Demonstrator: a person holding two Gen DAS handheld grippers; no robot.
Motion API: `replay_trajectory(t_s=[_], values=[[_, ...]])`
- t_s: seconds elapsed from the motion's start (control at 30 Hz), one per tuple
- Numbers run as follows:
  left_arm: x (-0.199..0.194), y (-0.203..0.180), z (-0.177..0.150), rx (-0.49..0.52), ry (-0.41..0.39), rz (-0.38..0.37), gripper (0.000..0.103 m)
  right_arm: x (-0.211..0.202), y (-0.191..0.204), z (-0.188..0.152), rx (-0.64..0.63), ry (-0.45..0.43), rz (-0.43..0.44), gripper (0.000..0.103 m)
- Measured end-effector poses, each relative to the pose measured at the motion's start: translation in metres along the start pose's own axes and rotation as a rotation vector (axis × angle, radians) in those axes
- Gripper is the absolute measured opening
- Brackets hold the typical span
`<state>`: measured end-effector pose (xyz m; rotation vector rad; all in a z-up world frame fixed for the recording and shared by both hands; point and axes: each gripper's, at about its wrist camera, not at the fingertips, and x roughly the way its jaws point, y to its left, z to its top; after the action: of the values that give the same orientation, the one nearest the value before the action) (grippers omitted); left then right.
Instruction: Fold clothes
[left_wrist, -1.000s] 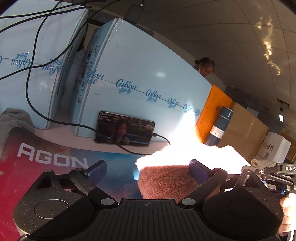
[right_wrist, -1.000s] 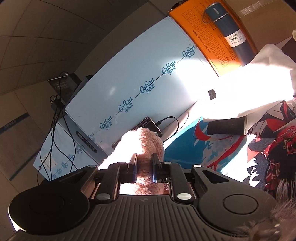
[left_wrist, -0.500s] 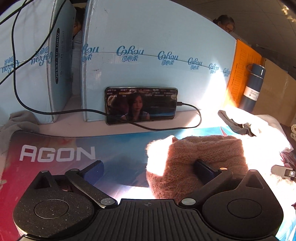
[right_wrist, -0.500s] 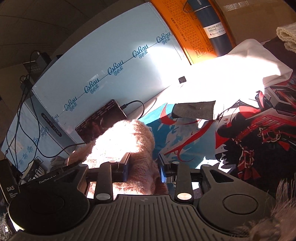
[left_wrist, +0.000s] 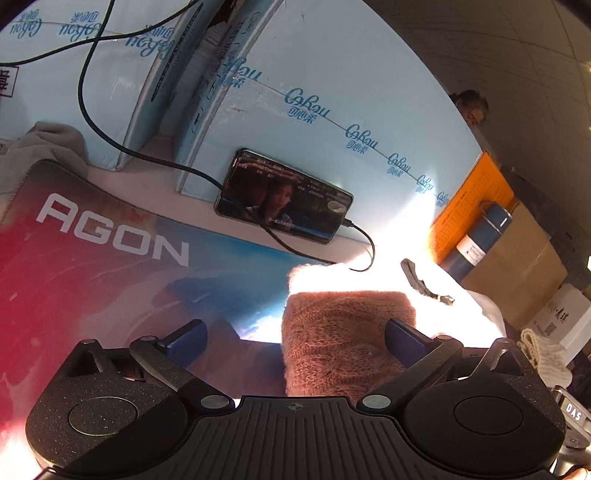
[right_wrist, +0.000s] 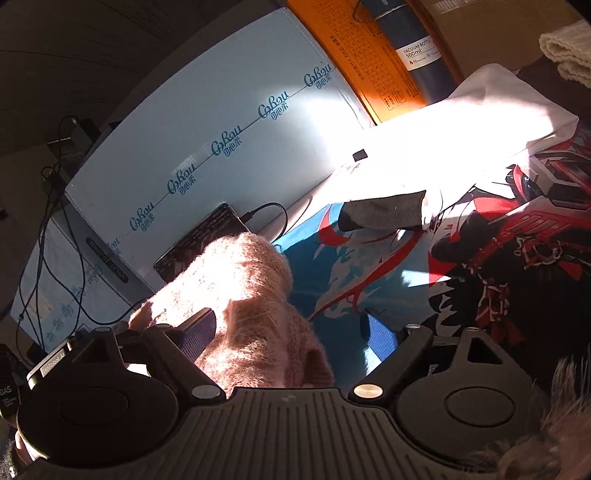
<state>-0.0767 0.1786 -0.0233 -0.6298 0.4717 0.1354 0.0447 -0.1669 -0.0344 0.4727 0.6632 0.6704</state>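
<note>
A fuzzy pink knitted garment (left_wrist: 343, 332) lies bunched on the printed desk mat (left_wrist: 92, 266). It also shows in the right wrist view (right_wrist: 243, 302). My left gripper (left_wrist: 295, 336) is open, its jaws wide apart; the garment lies against the right finger. My right gripper (right_wrist: 291, 332) is open too, with the garment between the jaws, resting by the left finger. A white garment (right_wrist: 461, 129) with a dark cuff (right_wrist: 384, 212) lies further right in bright sun.
Light blue boxes (left_wrist: 332, 122) stand along the back, a phone (left_wrist: 284, 199) with a cable leaning on one. A blue vacuum bottle (right_wrist: 417, 48) and an orange board (right_wrist: 369, 62) stand at the right. A cream knit (right_wrist: 569, 48) lies far right.
My right gripper has opened and let go of the pink garment, which has dropped onto the mat. My left gripper has stayed open and tilted.
</note>
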Motion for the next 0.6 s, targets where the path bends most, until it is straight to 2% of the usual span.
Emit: replay_trajectory(t_s=[0.1,0.27,0.37,0.4,0.43,0.47,0.5,0.57,0.6], values=[[-0.002,-0.005,-0.005,-0.008,0.016,-0.056,0.103,-0.001,0.006,-0.003,-0.029,0.01,0.009,0.089],[0.007,-0.016,-0.016,-0.014,0.096,-0.173,0.103,0.001,0.017,-0.009,-0.063,0.043,0.036,0.088],[0.008,-0.019,-0.02,0.002,0.088,-0.176,0.103,0.004,0.021,-0.011,-0.056,0.06,0.039,0.077],[0.007,-0.019,-0.021,0.009,0.082,-0.172,0.102,0.005,0.023,-0.012,-0.051,0.068,0.037,0.065],[0.007,-0.02,-0.022,0.019,0.074,-0.16,0.098,0.006,0.024,-0.012,-0.042,0.073,0.037,0.057],[0.006,-0.021,-0.023,0.032,0.063,-0.138,0.086,0.007,0.025,-0.012,-0.03,0.072,0.035,0.053],[0.005,-0.02,-0.023,0.037,0.055,-0.127,0.08,0.008,0.027,-0.012,-0.02,0.069,0.035,0.047],[0.002,-0.016,-0.021,0.027,0.038,-0.135,0.059,0.006,0.032,-0.008,-0.01,0.052,0.051,0.042],[-0.001,-0.014,-0.019,0.019,0.021,-0.143,0.053,0.005,0.035,-0.006,-0.006,0.041,0.068,0.041]])
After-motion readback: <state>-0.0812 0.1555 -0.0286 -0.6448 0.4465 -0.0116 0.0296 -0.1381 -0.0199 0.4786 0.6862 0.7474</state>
